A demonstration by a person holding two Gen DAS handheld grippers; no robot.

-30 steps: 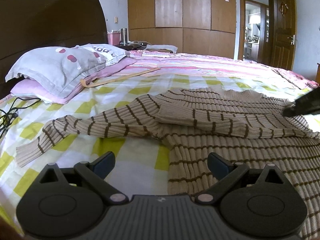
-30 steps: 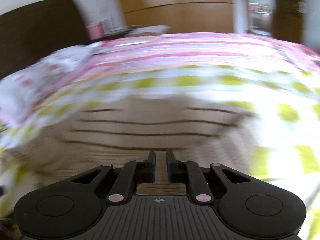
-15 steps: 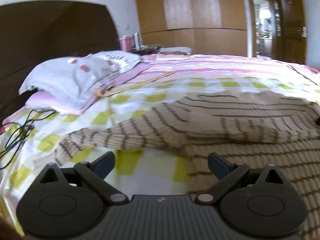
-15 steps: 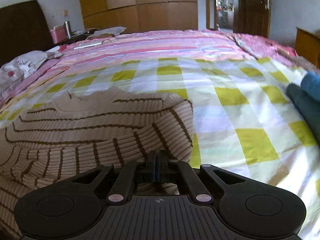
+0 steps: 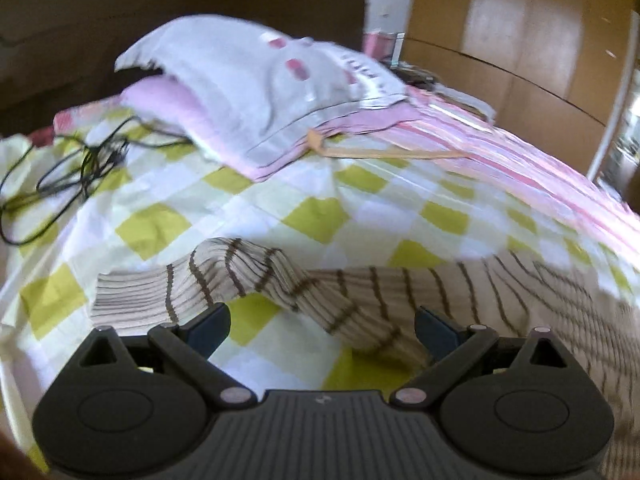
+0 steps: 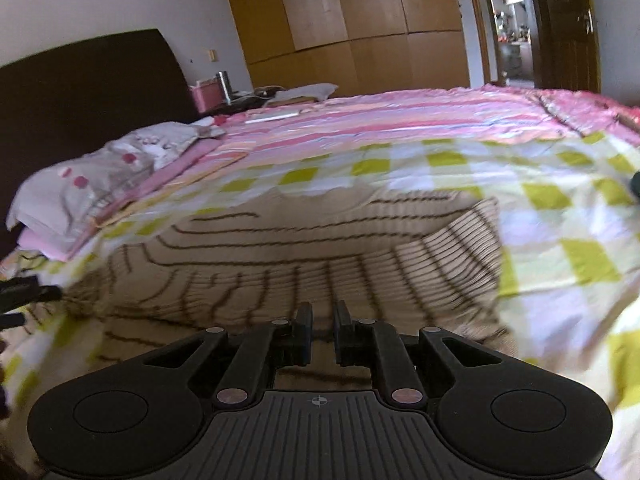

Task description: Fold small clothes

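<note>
Bright daylight; the pillow [image 5: 256,92] and the sweater [image 6: 304,248] smear with motion blur, fisheye bending the wardrobe [image 6: 352,20], corners dark

Home bedroom, wide bed [image 6: 440,184] with yellow-checked sheet and pink striped cover, pillows [image 5: 248,80] against a dark headboard [image 6: 92,88], wooden wardrobe [image 6: 360,20] along the far wall, dark wooden door [image 6: 568,24] open to another room
</note>
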